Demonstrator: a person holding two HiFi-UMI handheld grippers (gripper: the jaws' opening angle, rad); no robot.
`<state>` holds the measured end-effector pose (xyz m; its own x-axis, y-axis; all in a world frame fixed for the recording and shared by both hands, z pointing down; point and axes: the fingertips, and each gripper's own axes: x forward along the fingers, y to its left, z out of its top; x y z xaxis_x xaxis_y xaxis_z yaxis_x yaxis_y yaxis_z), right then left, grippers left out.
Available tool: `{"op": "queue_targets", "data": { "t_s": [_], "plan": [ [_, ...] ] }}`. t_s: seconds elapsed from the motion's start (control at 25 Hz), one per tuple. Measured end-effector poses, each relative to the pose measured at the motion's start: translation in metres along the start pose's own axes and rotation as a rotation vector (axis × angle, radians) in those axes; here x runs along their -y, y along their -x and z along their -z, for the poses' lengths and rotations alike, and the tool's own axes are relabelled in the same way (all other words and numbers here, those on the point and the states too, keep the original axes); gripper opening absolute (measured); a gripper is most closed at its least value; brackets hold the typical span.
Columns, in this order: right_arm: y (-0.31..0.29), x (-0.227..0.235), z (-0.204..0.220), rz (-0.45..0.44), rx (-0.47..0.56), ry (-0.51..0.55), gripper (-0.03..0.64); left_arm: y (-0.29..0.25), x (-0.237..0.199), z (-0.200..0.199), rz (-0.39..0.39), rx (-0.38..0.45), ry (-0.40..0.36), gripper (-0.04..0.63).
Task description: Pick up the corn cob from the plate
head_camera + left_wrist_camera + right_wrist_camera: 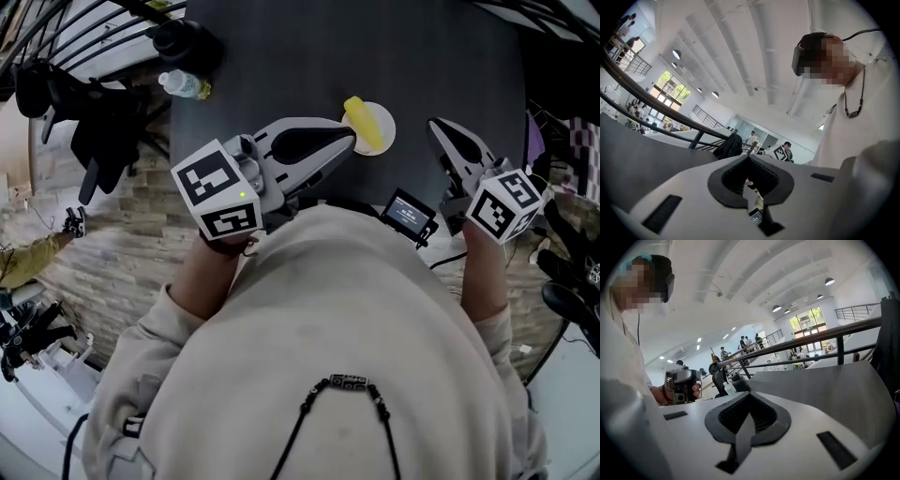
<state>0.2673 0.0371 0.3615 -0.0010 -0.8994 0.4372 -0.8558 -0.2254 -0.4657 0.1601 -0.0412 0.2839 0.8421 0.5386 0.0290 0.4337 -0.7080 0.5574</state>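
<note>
Both grippers are over the dark table (pixel 375 47), and the corn cob (pixel 361 122) lies on its small pale plate (pixel 385 128), untouched. The left gripper (pixel 349 141) has its jaws closed tip to tip, nothing between the pads. Its own view confirms it: the left gripper (pixel 749 157) shows only a hollow behind the meeting tips. From the head view the cob sits just ahead of those tips and a touch to their right, the plate's edge right at the jaw ends. Whether they touch it, I cannot tell. On the other side, the right gripper (pixel 436 125) is also fully closed and empty, as seen along its jaws (pixel 749 394). The cob lies to the left of its tips, apart from them, with the plate's rim between.
</note>
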Motion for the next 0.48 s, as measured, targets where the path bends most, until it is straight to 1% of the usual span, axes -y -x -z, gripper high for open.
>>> {"op": "queue_targets", "data": {
  "t_s": [0.24,0.48],
  "plan": [
    [-0.015,0.014,0.01,-0.002,-0.061,0.009,0.015,0.012,-0.002,0.005,-0.073,0.019,0.007,0.002],
    [-0.048,0.017,0.018,-0.007,-0.127,0.02,0.017,0.043,-0.016,0.005,-0.152,0.047,0.025,0.002]
  ]
}}
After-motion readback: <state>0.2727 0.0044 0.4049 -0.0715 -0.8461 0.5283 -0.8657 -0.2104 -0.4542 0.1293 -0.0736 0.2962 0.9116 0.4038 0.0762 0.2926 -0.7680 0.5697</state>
